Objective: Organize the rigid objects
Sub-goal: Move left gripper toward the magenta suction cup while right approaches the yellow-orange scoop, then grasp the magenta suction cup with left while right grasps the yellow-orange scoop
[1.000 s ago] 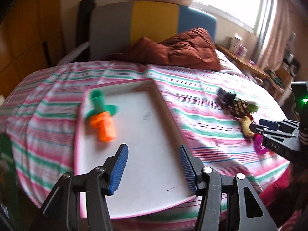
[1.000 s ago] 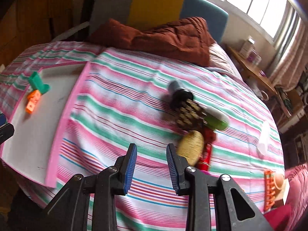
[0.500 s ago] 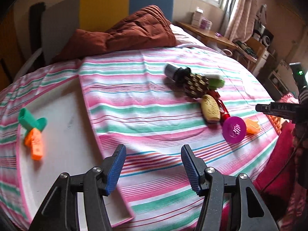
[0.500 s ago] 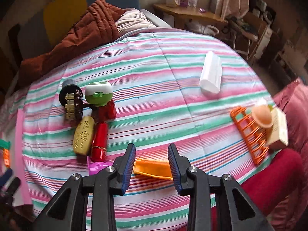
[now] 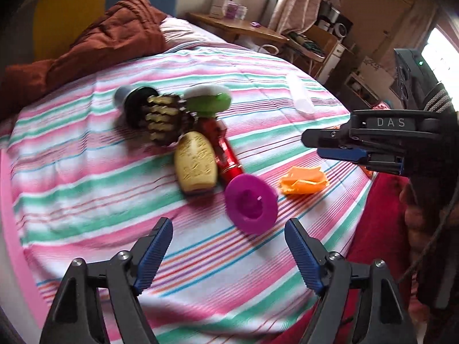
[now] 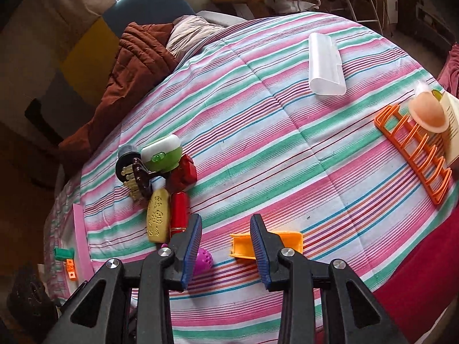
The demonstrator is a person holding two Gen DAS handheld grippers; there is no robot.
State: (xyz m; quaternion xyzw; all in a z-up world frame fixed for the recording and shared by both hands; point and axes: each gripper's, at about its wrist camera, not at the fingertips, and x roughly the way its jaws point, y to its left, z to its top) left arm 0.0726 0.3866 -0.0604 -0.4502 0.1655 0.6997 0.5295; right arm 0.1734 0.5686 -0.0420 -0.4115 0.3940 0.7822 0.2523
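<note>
Left tongs (image 5: 228, 246): tilted downward, jaws wide apart and just been opening further, nothing between the blue pads. Right tongs (image 6: 225, 248): tilted downward, jaws narrowly parted, not pressing on anything. In the left wrist view the right tongs (image 5: 330, 146) appear side-on at right, with a sleeve (image 5: 436, 101) behind.

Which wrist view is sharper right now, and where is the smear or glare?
Right wrist view is sharper: the clear plastic case reads crisply. Left wrist view is motion-smeared around the yellow embossed bottle, and bright window glare blows out its right edge.
</note>
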